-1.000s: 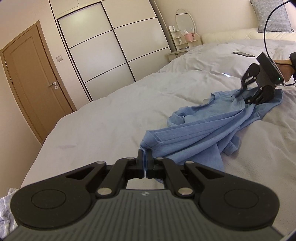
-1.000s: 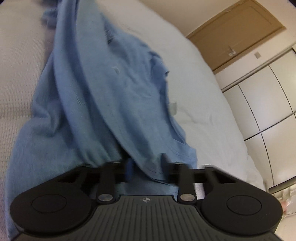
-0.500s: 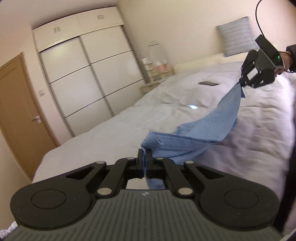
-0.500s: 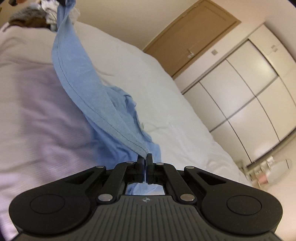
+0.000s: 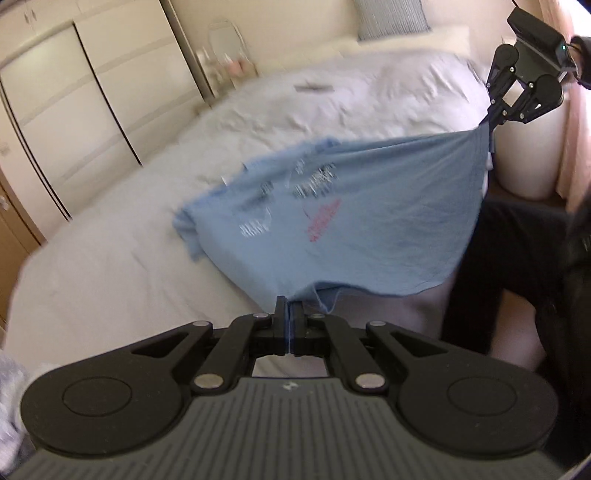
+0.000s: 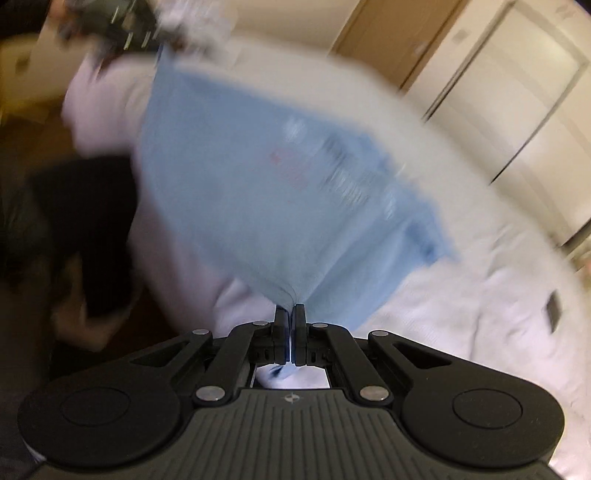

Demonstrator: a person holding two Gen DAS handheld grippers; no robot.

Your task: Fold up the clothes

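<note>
Fabric: light-blue T-shirt (image 5: 354, 221), printed side up, stretched in the air between 2 grippers above the bed (image 5: 122, 258); far end, at about 9 o'clock in the left wrist view, looks to trail onto the sheet.
Left gripper (image 5: 288, 314): jaws closed, pinching 1 corner of the hem; thin blue edge visible in the slit.
Right gripper (image 6: 290, 314): jaws closed on the opposite corner; cloth fans out from the tips toward 12 o'clock.
Risk 1: each hold is only a narrow pinch of hem; a hard tug apart could pull a corner free, and the shirt would drop in a heap.
Risk 2: both views are motion-blurred, so a fast lay-down seems likely; the trailing end could land bunched or folded under.
Risk 3: uneven height between the 2 corners would lay the hem crooked.
Left view only: right gripper (image 5: 517, 99) from outside at 1 o'clock, phone-like dark object (image 5: 314, 88) on the bed at 12 o'clock, wardrobe (image 5: 92, 96), legible print layout.
Right view only: left gripper (image 6: 122, 33) at 11 o'clock, door (image 6: 391, 40) at 1 o'clock, dark floor side (image 6: 74, 206) at 9 o'clock.
</note>
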